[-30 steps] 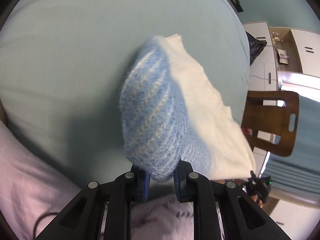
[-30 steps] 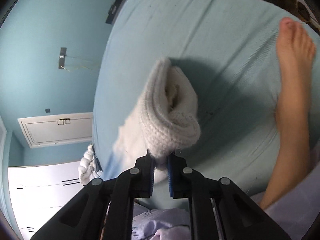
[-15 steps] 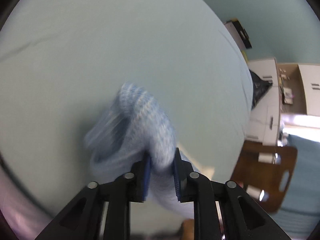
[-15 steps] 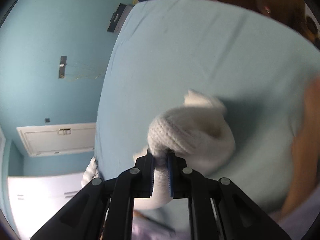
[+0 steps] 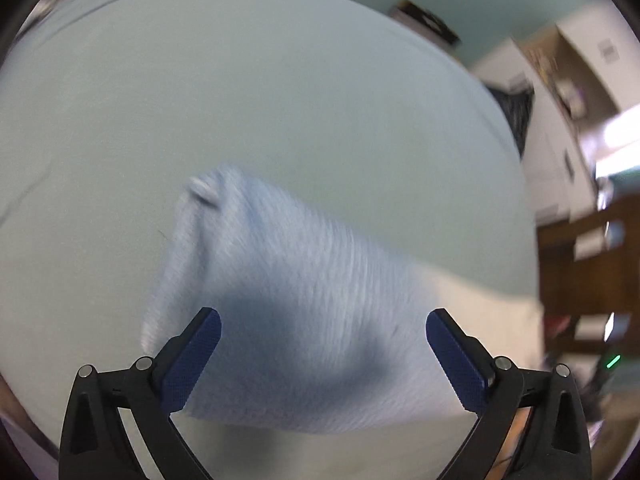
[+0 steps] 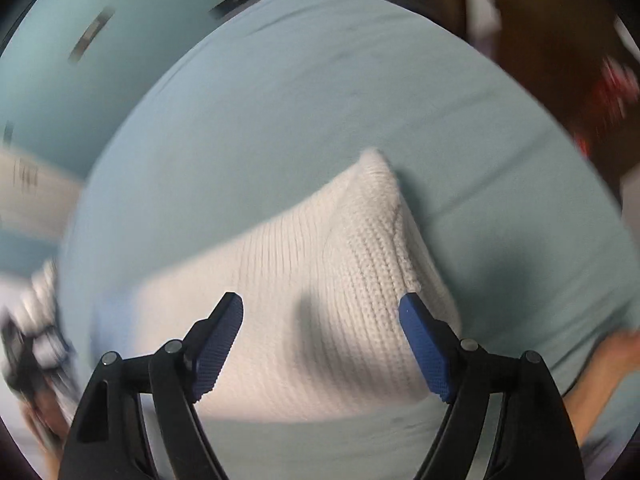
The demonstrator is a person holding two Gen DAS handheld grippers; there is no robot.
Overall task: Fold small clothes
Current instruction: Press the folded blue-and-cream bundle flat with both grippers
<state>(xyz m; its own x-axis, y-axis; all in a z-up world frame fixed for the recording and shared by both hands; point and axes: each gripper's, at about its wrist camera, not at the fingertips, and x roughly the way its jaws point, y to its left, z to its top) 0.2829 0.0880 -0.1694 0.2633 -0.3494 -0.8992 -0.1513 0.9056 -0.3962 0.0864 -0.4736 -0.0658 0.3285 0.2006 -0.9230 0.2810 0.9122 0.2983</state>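
A small knit garment lies on the pale blue bed. Its blue striped end (image 5: 304, 300) lies in front of my left gripper (image 5: 323, 344), which is open and empty just above it. Its white knit end (image 6: 340, 280) lies in front of my right gripper (image 6: 320, 340), which is also open and empty, jaws wide on either side of the cloth. The white part also shows at the right in the left wrist view (image 5: 480, 304). Both views are blurred by motion.
The bed sheet (image 5: 260, 100) fills most of both views. A wooden chair (image 5: 580, 264) and white cabinets (image 5: 560, 152) stand past the bed's right side. A bare foot (image 6: 600, 376) rests at the right edge in the right wrist view.
Both grippers carried the garment ends down to the bed, then opened and let go. The garment now lies on the sheet.
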